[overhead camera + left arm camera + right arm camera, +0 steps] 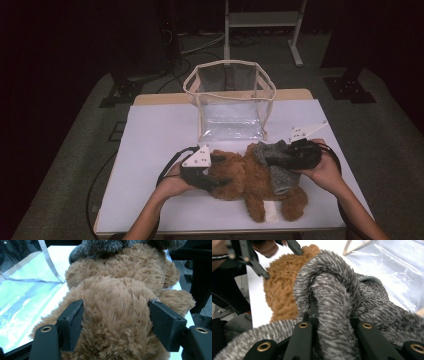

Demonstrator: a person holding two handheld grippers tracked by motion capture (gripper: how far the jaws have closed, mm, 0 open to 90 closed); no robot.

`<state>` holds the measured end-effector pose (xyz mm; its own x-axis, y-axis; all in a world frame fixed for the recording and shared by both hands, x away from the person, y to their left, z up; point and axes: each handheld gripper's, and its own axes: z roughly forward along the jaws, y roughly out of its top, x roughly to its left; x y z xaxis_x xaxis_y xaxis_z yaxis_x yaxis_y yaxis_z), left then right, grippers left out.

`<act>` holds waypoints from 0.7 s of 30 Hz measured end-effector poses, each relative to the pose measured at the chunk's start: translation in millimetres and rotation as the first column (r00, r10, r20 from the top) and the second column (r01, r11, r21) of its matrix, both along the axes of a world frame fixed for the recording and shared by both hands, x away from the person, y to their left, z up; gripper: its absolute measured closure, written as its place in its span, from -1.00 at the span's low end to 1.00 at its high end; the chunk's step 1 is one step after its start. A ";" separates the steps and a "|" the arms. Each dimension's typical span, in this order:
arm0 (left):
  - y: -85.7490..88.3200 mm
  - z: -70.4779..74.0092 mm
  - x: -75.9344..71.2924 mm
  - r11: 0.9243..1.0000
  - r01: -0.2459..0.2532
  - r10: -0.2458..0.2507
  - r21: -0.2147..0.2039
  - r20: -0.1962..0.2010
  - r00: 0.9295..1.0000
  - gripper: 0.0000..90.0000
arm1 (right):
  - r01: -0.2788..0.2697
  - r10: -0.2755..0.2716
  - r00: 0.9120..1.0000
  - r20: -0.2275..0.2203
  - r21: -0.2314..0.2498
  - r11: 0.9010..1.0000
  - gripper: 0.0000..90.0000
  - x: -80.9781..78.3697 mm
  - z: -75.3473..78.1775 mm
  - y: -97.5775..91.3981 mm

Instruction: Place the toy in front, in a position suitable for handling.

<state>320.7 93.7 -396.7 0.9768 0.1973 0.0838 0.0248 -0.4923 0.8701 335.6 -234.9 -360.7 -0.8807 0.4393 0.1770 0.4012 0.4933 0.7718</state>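
Observation:
A brown teddy bear (pixel 240 177) lies on the white table (pixel 155 135) with its head toward the left. A grey fuzzy garment (pixel 281 181) covers its body. My left gripper (pixel 216 172) has one jaw on each side of the bear's head (pixel 115 302), with both pads pressing into the fur. My right gripper (pixel 267 157) is shut on a bunched fold of the grey garment (pixel 332 290) at the bear's upper body. In the right gripper view the left gripper (pixel 249 255) sits beyond the bear's head (pixel 282 287).
A clear plastic bag with beige trim (pixel 230 100) stands open just behind the bear; it also appears as the bag (pixel 25 290) and the bag (pixel 392 270) in the gripper views. A white tag (pixel 271 212) lies by the bear's legs. The table's front edge is close.

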 end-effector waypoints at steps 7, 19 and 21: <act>-1.1 -0.3 -3.3 1.000 0.018 -0.018 0.019 0.011 1.000 -0.28 | -0.095 0.096 0.995 0.018 -0.032 0.995 0.64 -1.9 1.8 39.5; -2.0 -0.5 -7.2 0.997 0.042 -0.044 0.059 0.036 0.998 -0.25 | -0.138 0.140 0.990 0.010 -0.102 0.985 0.64 17.7 1.8 81.2; 0.0 -0.2 -6.4 0.998 0.043 -0.045 0.055 0.037 0.998 -0.25 | -0.141 0.143 0.990 0.014 -0.111 0.984 0.64 19.8 1.0 82.5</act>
<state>314.2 93.8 -396.9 0.9803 0.1483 0.1301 -0.0304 -0.5383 0.8422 355.4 -152.4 -359.6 -0.9387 0.3250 0.1150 0.3048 0.6264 0.7174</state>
